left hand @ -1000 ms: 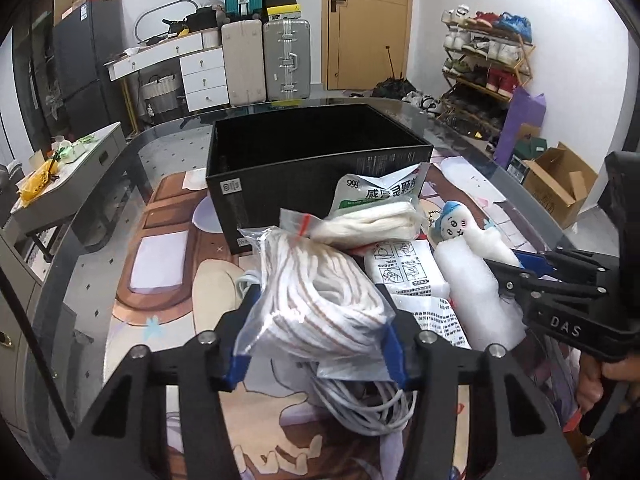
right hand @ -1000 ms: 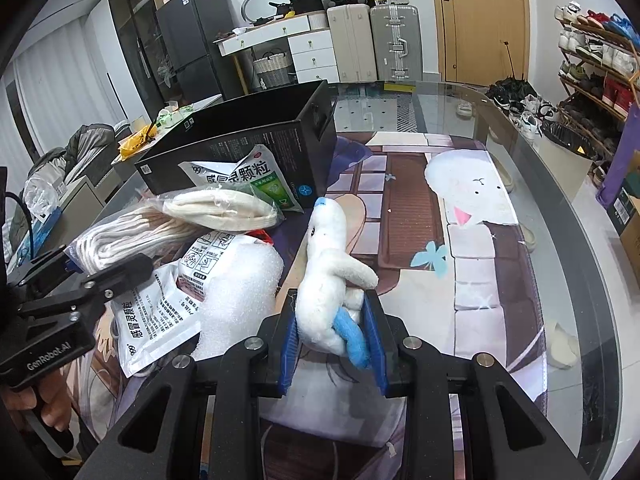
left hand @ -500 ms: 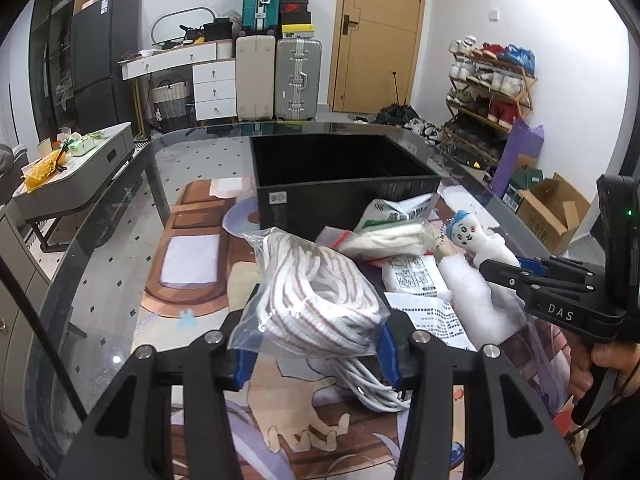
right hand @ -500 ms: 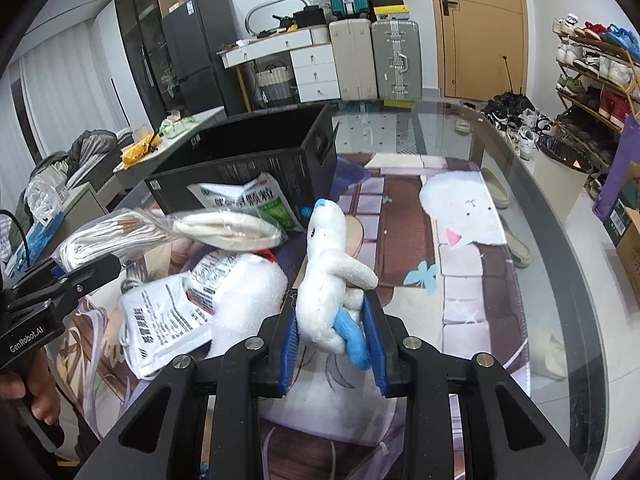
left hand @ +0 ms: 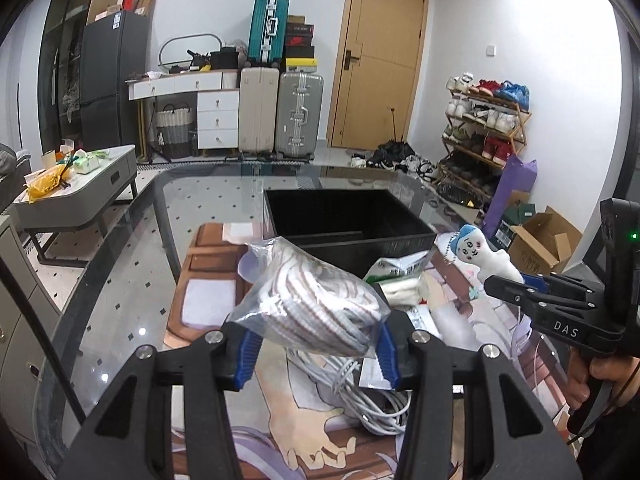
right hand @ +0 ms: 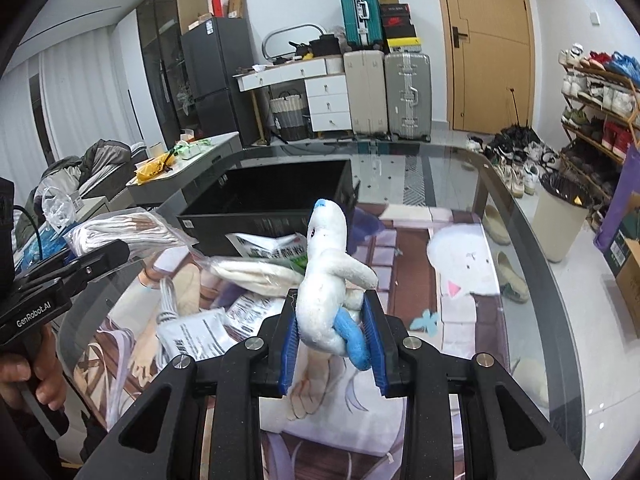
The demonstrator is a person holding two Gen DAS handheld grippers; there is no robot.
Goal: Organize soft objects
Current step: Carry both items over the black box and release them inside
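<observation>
- While the black box (left hand: 348, 220) near the far edge of the glass desk (left hand: 120, 272) looks bare inside as far as both views reach, nothing soft seems stowed yet, so I judge the task to be at an early stage.
- On the printed mat (right hand: 404, 248), between the box and the near edge, a heap waits: a green-and-white pouch (right hand: 276, 250), a bagged white bundle (right hand: 256, 270), printed packets (right hand: 200, 336) and a loose grey cable (left hand: 360, 392).
- Lifted clear of that heap, the bag of coiled rope (left hand: 316, 304) is pinched by the left hand-held gripper (left hand: 316, 346), whose blue pads dent the plastic on both sides after closing a little further on it; it tilts down toward the box.
- Smaller, the white plush toy (right hand: 332, 276) with blue cap stands upright, squeezed at its lower body by the right hand-held gripper (right hand: 332, 344), which is held above the mat right of the heap and angled downward.
- Both pieces probably go into the box next, then the heap.
- At the view edges a hand (right hand: 40, 376) wraps each handle.
</observation>
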